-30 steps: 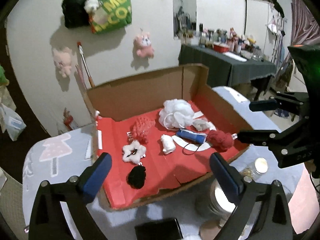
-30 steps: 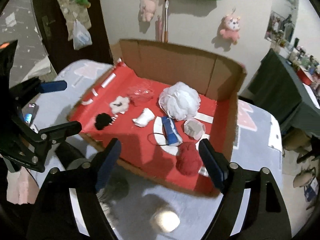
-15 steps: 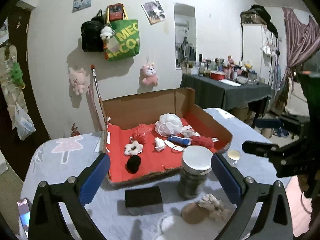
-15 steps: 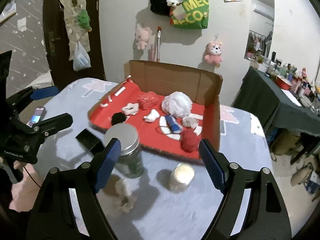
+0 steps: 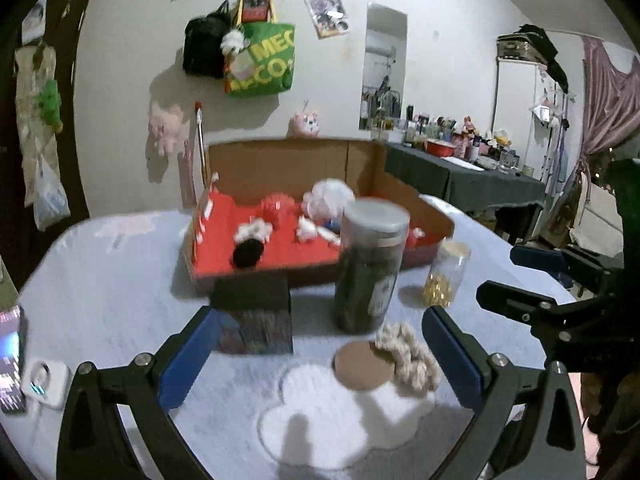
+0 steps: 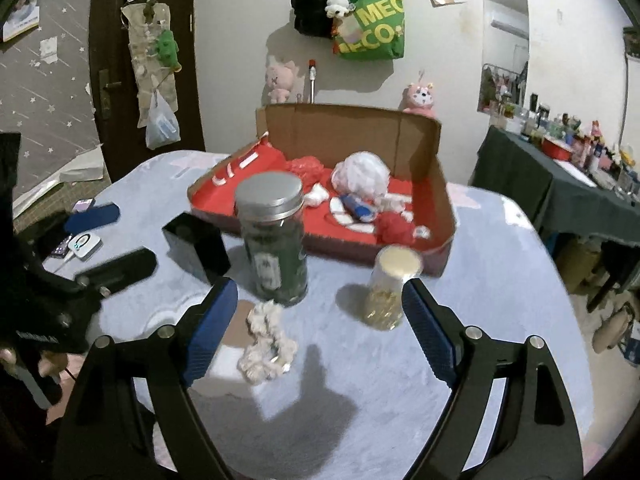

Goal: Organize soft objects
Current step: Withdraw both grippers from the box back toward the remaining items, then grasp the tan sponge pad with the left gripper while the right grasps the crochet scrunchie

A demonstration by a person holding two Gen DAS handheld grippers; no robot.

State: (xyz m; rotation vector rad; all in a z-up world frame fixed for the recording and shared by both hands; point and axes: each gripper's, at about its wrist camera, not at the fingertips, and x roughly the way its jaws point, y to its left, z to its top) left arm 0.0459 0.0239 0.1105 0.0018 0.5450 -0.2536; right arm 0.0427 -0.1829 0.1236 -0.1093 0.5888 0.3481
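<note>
Tabletop scene, both wrist views. Left gripper (image 5: 320, 354) spread wide and empty, hovering above pale blue table (image 5: 112, 280); right gripper (image 6: 316, 326) likewise spread wide, pinching nothing. Cream scrunchie (image 6: 266, 344) lying on table between right fingers, just in front of tall dark jar (image 6: 274, 240) with silver lid; same scrunchie (image 5: 408, 354) touching round brown coaster (image 5: 362, 366) in left view. Small jar of golden contents (image 6: 390, 288) beside tall jar. Cardboard box (image 6: 352, 132) with red lining behind, containing white mesh puff (image 6: 362, 176), red pompom (image 6: 394, 228), black pompom (image 5: 248, 252) and other soft items (left view motion-blurred). Black box (image 5: 254, 316) near left finger.
</note>
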